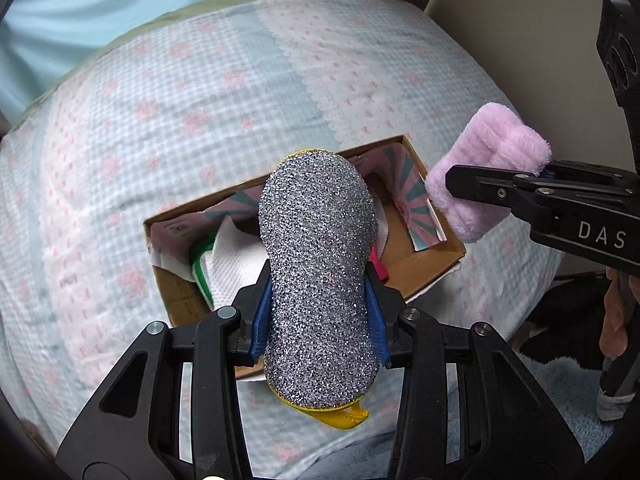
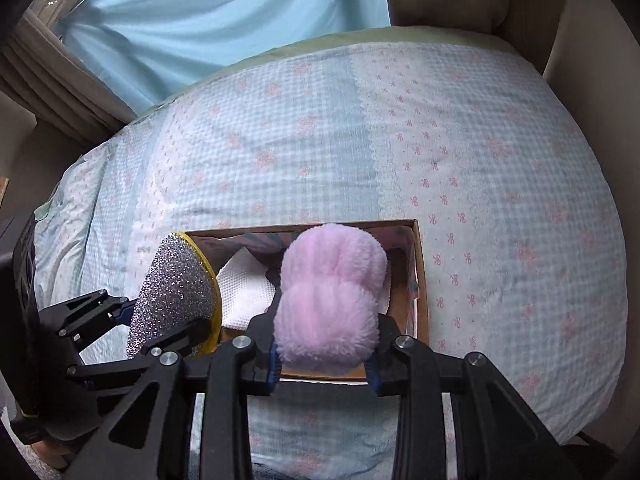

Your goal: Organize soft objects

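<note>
Left claw (image 1: 320, 316): clamped on a silver glitter sponge (image 1: 318, 276), blue pads (image 1: 262, 312) pressing its two sides; seen from the right wrist view at lower left (image 2: 168, 320).
Silver sponge: held lengthwise above the box, yellow backing (image 1: 340, 416) showing at the near end; in the right wrist view (image 2: 172, 300) the yellow edge faces the box.
Right claw (image 2: 324, 344): gripping a pink fluffy pad (image 2: 330, 304), squeezed in at its middle; in the left wrist view it enters from the right (image 1: 532, 180).
Pink pad: in the air over the right end of the box, near its far corner (image 1: 488, 168).
Box (image 1: 436, 236): open cardboard, resting on the bed, liner with pink and teal stripes along the walls; near rim visible in the right wrist view (image 2: 420, 280).
Box contents: white textured cloth (image 1: 236, 264) with a green-edged piece (image 1: 200, 276) beside it at the left end, something magenta (image 1: 378, 266) partly hidden behind the sponge.
Bed (image 2: 500, 200): covered by a pale blue checked quilt with pink bows.
Backdrop: light blue curtain (image 2: 224, 20) behind the bed.
</note>
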The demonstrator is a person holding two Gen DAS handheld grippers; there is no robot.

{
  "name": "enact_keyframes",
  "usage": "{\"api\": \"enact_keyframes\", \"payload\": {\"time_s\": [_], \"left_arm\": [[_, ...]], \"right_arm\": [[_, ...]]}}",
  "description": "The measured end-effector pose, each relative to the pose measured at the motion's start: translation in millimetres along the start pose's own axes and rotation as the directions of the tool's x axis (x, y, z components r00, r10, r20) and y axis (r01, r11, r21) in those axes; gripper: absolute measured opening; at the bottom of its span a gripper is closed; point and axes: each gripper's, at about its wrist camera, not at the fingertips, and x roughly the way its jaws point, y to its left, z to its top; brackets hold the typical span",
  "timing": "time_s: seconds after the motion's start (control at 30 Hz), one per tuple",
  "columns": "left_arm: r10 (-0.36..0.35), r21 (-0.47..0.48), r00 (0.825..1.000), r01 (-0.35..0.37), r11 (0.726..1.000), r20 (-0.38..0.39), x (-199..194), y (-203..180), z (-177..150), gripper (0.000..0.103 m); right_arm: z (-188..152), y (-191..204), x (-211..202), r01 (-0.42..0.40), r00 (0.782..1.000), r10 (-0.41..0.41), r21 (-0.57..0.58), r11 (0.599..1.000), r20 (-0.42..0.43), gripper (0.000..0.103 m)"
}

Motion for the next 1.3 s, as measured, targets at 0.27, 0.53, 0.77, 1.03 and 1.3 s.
{"api": "enact_keyframes", "payload": {"time_s": [0.27, 0.53, 0.77, 1.03, 1.3], "left_arm": [[-0.032, 0.079, 0.983, 0.047, 0.996, -0.182, 75, -2, 14, 0.037], [-0.037, 0.102, 0.975, 0.060, 0.993, -0.218, 90, 5, 10, 0.045], [0.027, 0.108, 0.987, -0.009, 0.994, -0.160, 75, 7, 15, 0.103], [0.032, 0.041, 0.988, -0.026, 0.999, -0.153, 62, 15, 7, 0.103], [0.071, 0.002, 0.993, -0.071, 0.997, -0.099, 35, 3, -1, 0.103]], "right_arm": [[11, -25, 65, 0.024, 0.984, 0.008, 0.179, 0.983, -0.177, 0.030], [16, -26, 95, 0.037, 0.965, 0.026, 0.237, 0.971, -0.260, 0.030], [24, -29, 102, 0.045, 0.974, 0.031, 0.324, 0.945, -0.226, 0.103], [17, -30, 94, 0.095, 0.970, -0.023, 0.292, 0.952, -0.241, 0.103], [8, -25, 67, 0.053, 0.984, -0.007, 0.252, 0.966, -0.177, 0.103]]}}
